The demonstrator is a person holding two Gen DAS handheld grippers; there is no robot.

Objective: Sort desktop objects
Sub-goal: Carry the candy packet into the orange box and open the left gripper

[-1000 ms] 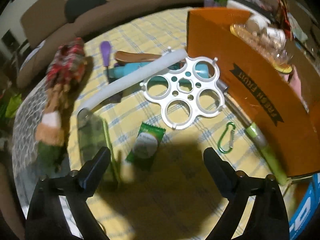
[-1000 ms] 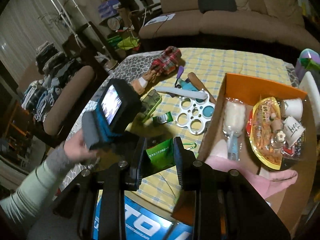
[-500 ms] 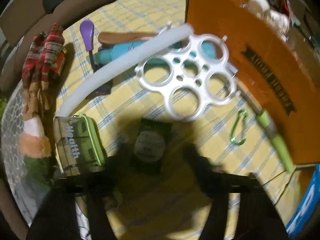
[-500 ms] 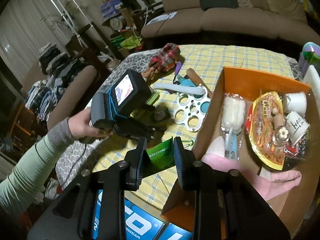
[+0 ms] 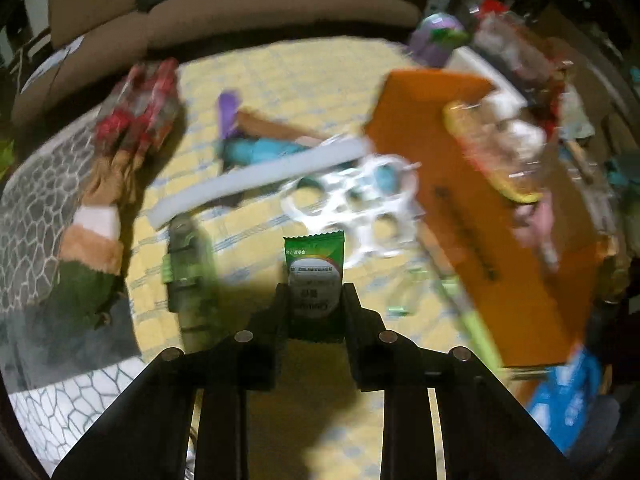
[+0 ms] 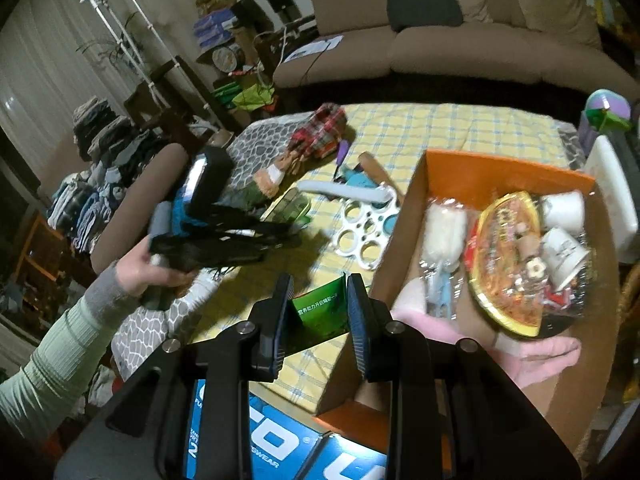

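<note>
My left gripper [image 5: 315, 292] has a small green packet [image 5: 314, 264] between its fingers, lifted off the yellow checked cloth [image 5: 304, 80]; its jaws are closing and the pads press the packet's sides. The right wrist view shows that left gripper [image 6: 276, 234] in a hand [image 6: 148, 276] over the table's left side. My right gripper [image 6: 320, 292] is shut on another green packet [image 6: 320, 314], beside the near left corner of the orange box [image 6: 500, 172]. The box [image 5: 460, 208] holds a noodle bowl [image 6: 508, 264], cups and a brush.
On the cloth lie a white ring holder [image 5: 360, 208], a white tube [image 5: 256, 176], a green case [image 5: 188, 268], a plush toy [image 5: 100, 208], a purple tool [image 5: 230, 108] and a green pen [image 5: 472, 320]. Blue cartons [image 6: 260, 440] stand below the near edge.
The left gripper came down over the green packet, shut on it and lifted it off the cloth. The right gripper keeps its packet and has shifted only slightly.
</note>
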